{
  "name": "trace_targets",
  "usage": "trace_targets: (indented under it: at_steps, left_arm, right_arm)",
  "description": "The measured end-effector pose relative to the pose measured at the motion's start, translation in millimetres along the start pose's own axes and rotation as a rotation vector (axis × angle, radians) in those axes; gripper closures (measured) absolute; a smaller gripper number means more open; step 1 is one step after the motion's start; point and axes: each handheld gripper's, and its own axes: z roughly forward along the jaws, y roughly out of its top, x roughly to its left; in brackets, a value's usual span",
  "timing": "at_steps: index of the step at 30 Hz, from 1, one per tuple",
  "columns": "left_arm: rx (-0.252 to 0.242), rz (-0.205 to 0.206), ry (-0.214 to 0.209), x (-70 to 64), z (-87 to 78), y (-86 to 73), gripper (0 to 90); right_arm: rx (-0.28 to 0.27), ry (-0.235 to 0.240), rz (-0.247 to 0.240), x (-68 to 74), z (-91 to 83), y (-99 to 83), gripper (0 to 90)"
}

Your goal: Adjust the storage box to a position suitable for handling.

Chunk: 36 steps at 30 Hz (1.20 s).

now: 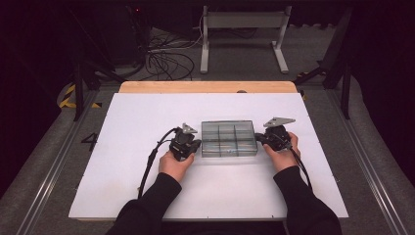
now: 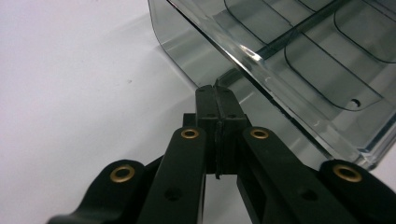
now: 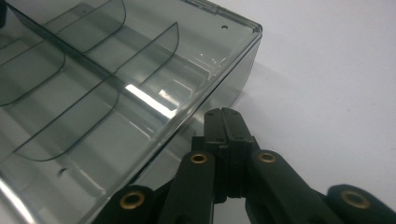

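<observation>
Pressed closed left hand-held gripper (image 1: 192,145) and closed right hand-held gripper (image 1: 261,139) against opposite ends of compartment box (image 1: 229,138), mid-worktop (image 1: 147,112), apparently steadying it.

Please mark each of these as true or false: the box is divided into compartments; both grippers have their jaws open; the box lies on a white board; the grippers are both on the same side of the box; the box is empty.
1. The box has compartments. True.
2. Both grippers are open. False: the left gripper and the right gripper have their jaws closed together, with nothing between them.
3. The box lies on a white board. True.
4. Both grippers are on the same side of the box. False: one is at each end.
5. The box is empty. True, as far as the compartments show.
</observation>
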Motion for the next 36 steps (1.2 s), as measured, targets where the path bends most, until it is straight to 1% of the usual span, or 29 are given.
trace_targets:
  at_steps: [1,2,3,4,6,7,9,10,11,12,13,14,15,17,18,19,20,21,23,24,25,30,32,33,36]
  left_arm:
    - [0.002,-0.005,0.003,-0.1,-0.7,-0.4,89.6]
    - [0.004,-0.002,0.009,0.1,-1.5,-0.7,89.6]
    - [0.009,0.004,0.019,0.9,-2.6,-0.8,89.6]
    - [0.014,0.001,0.022,1.4,-3.7,-1.0,89.6]
    - [0.020,0.001,0.027,4.3,-6.1,-2.1,89.7]
    - [0.026,-0.015,0.027,6.7,-8.5,-3.4,89.7]
    - [0.033,-0.020,0.032,7.6,-10.3,-4.1,89.7]
    - [0.035,-0.017,0.032,8.4,-11.7,-4.9,89.7]
    - [0.044,-0.013,0.037,9.1,-13.5,-5.6,89.7]
    - [0.043,-0.016,0.041,9.0,-15.0,-6.8,89.7]
    - [0.051,-0.008,0.046,9.9,-17.1,-7.9,89.7]
    - [0.054,-0.010,0.046,10.2,-19.0,-9.1,89.7]
    - [0.053,-0.011,0.047,10.9,-21.2,-10.3,89.7]
    - [0.047,-0.018,0.051,11.9,-26.9,-12.5,89.7]
    - [0.047,-0.010,0.053,13.1,-33.7,-13.9,89.7]
    - [0.047,-0.010,0.053,13.1,-33.7,-13.9,89.7]
    - [0.046,-0.012,0.053,13.4,-36.6,-14.7,89.7]
    - [0.045,-0.016,0.050,13.6,-38.3,-15.9,89.7]
    - [0.050,-0.011,0.050,14.9,-41.3,-18.5,89.7]
    - [0.049,-0.010,0.047,15.6,-42.2,-19.8,89.7]
    - [0.054,-0.016,0.045,15.5,-43.2,-20.7,89.7]
    - [0.076,-0.015,0.041,12.9,-45.5,-26.8,89.7]
    - [0.081,-0.003,0.055,11.0,-45.3,-28.9,89.8]
    - [0.087,-0.006,0.052,9.3,-45.6,-29.7,89.8]
    - [0.091,0.006,0.061,7.6,-48.3,-32.0,89.8]
  right_arm:
    - [0.000,0.002,-0.003,1.4,-0.6,0.7,90.0]
    - [-0.003,0.013,-0.002,4.0,-1.6,1.9,90.0]
    - [-0.003,0.013,-0.002,4.0,-1.6,1.9,90.0]
    - [-0.002,0.019,-0.005,5.4,-2.0,2.2,90.0]
    - [0.008,0.032,-0.014,11.8,-2.5,2.9,90.0]
    - [0.010,0.038,-0.020,13.8,-2.6,3.1,90.0]
    - [0.015,0.045,-0.026,16.0,-3.1,3.3,90.0]
    - [0.022,0.056,-0.033,21.1,-3.8,3.5,90.0]
    - [0.022,0.056,-0.033,21.1,-3.8,3.5,90.0]
    - [0.027,0.067,-0.040,25.4,-4.3,3.8,90.0]
    - [0.027,0.067,-0.040,25.4,-4.3,3.8,90.0]
    - [0.028,0.075,-0.047,26.9,-4.2,3.9,90.0]
    - [0.026,0.088,-0.053,30.8,-3.5,4.1,90.0]
    - [0.027,0.092,-0.050,33.4,-3.3,4.4,90.0]
    - [0.034,0.101,-0.067,37.5,-3.6,5.0,90.0]
    - [0.034,0.101,-0.067,37.5,-3.6,5.0,90.0]
    - [0.035,0.110,-0.077,42.2,-4.2,5.3,90.0]
    - [0.035,0.110,-0.077,42.2,-4.2,5.3,90.0]
    - [0.040,0.117,-0.086,47.4,-5.2,5.9,90.0]
    - [0.040,0.117,-0.086,47.4,-5.2,5.9,90.0]
    - [0.037,0.120,-0.087,48.5,-5.1,5.8,90.0]
    - [0.035,0.129,-0.085,52.8,-5.8,4.5,90.0]
    - [0.042,0.122,-0.088,56.4,-6.9,2.3,90.0]
    - [0.047,0.114,-0.100,59.3,-7.6,0.1,90.0]
    - [0.045,0.119,-0.094,60.9,-8.5,-1.5,90.0]
